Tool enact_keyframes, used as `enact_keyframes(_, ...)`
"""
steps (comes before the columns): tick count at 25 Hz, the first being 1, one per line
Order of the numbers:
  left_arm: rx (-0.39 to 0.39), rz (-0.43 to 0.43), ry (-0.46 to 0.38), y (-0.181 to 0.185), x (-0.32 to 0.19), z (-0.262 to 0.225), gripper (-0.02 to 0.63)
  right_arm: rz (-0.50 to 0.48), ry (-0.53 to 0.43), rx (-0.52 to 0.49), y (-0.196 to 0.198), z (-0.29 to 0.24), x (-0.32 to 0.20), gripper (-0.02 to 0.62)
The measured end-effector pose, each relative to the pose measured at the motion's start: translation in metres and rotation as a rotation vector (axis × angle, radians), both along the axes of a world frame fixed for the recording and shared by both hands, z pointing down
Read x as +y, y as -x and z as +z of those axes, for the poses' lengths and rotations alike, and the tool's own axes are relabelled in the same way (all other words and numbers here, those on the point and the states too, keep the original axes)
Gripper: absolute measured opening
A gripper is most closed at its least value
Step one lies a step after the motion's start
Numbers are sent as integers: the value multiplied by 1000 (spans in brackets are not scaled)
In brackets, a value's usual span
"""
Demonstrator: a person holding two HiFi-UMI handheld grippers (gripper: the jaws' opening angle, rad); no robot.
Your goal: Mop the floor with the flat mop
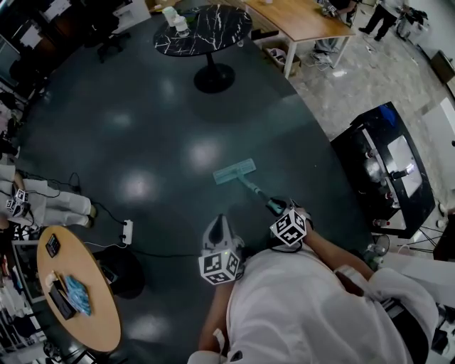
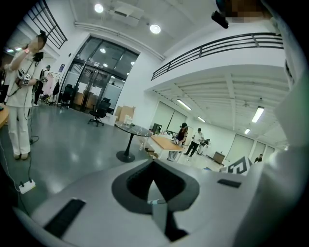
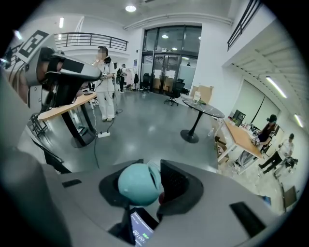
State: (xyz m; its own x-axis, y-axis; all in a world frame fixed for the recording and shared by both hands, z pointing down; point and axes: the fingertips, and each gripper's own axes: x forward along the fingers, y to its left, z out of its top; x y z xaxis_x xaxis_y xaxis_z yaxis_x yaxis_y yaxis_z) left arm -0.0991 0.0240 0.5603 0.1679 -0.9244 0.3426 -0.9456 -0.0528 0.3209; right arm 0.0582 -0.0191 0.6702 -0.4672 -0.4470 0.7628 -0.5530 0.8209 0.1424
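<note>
Presently: flat mop (image 1: 234, 170), likely light and stiff-poled, best held high; right hand-held gripper (image 3: 154, 181) clamped on handle end (image 3: 137, 184), left hand-held gripper (image 2: 153, 182) closed, empty.

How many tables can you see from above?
3: a black round table at the top, a wooden rectangular table beside it, and a round wooden table bottom left. More may lie out of frame.

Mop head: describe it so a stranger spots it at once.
On the dark floor, look this side of the round black marble table. The mop head is the flat rectangle lying there, handle running back to the right gripper; it alone on the floor is pale teal.
</note>
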Motion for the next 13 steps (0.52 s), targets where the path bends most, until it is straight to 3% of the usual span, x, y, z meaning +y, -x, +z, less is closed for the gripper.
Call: enact_keyframes(13, 14, 3, -12, 2, -5, -2, 5, -18, -2, 6, 4, -1, 3, 115)
